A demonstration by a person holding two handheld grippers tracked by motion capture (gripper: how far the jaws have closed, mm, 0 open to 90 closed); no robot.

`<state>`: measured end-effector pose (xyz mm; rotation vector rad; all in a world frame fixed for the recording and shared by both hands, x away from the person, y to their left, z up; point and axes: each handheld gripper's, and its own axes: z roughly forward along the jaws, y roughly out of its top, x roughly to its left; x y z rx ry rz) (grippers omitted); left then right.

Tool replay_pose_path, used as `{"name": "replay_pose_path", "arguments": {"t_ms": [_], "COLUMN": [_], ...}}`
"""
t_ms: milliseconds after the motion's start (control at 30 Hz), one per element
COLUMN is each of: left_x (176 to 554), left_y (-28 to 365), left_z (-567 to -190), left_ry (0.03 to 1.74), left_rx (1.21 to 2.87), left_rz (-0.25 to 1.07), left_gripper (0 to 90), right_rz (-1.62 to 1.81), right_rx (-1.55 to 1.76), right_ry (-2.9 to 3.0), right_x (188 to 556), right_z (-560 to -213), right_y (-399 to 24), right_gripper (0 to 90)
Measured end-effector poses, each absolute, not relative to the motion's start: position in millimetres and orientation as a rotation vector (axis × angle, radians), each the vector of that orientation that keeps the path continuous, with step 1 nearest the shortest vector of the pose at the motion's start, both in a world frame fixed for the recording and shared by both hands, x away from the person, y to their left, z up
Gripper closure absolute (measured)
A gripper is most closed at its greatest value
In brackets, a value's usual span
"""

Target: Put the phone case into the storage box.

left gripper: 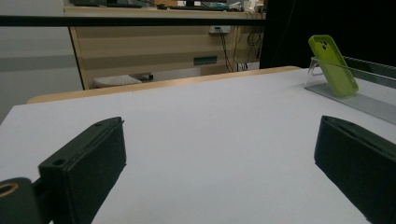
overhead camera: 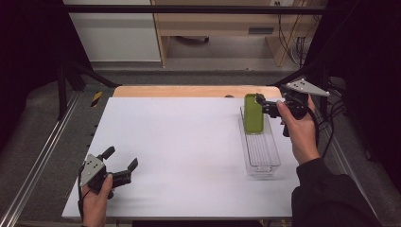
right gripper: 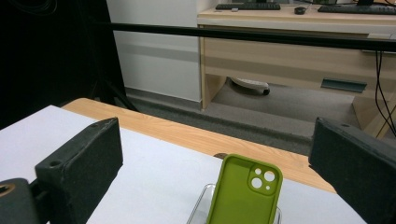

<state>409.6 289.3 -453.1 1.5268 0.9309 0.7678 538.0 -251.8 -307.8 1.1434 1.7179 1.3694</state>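
Item: green phone case (overhead camera: 253, 113). It stood on end at the far end of a clear plastic tray (overhead camera: 263, 156), leaning back against the tray's far wall. In the right gripper view the case (right gripper: 245, 191) showed its open inner side, with the camera cut-out at its upper right corner. In the left gripper view the case (left gripper: 333, 65) was tilted, its foot resting on the tray floor.

Item: clear plastic tray. Long and narrow, it lay on the right part of the white table top (overhead camera: 179, 151), running from near to far. The half nearer the person held nothing.

Item: right gripper (overhead camera: 261, 102). Held in the person's right hand (overhead camera: 300, 130) at the tray's far end, just beside the top of the case. In its own view the jaws stood wide apart, one to each side of the case and above it, gripping nothing. Whether either jaw touched the case could not be told.

Item: left gripper (overhead camera: 122, 159). Held in the left hand (overhead camera: 97, 203) at the near left corner of the table top, well apart from the tray. Its jaws were spread wide with bare white surface between them, and it held nothing.

Item: table. White sheet over a wooden top, the wood showing as a strip (overhead camera: 196, 91) along the far edge.
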Motion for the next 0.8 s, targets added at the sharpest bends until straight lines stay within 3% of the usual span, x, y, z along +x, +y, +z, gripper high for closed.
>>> {"name": "replay_pose_path", "arguments": {"t_ms": [800], "left_x": [410.7], "left_y": [294.5], "left_z": [-453.8], "left_ry": [0.94], "left_rx": [1.517], "left_rz": [0.767], "left_gripper": [1.5], "right_rz": [1.385], "right_rx": [1.157], "right_ry": [1.707], "right_x": [508.6], "right_z": [-315.1], "right_y": [-271.5], "right_gripper": [3.2]}}
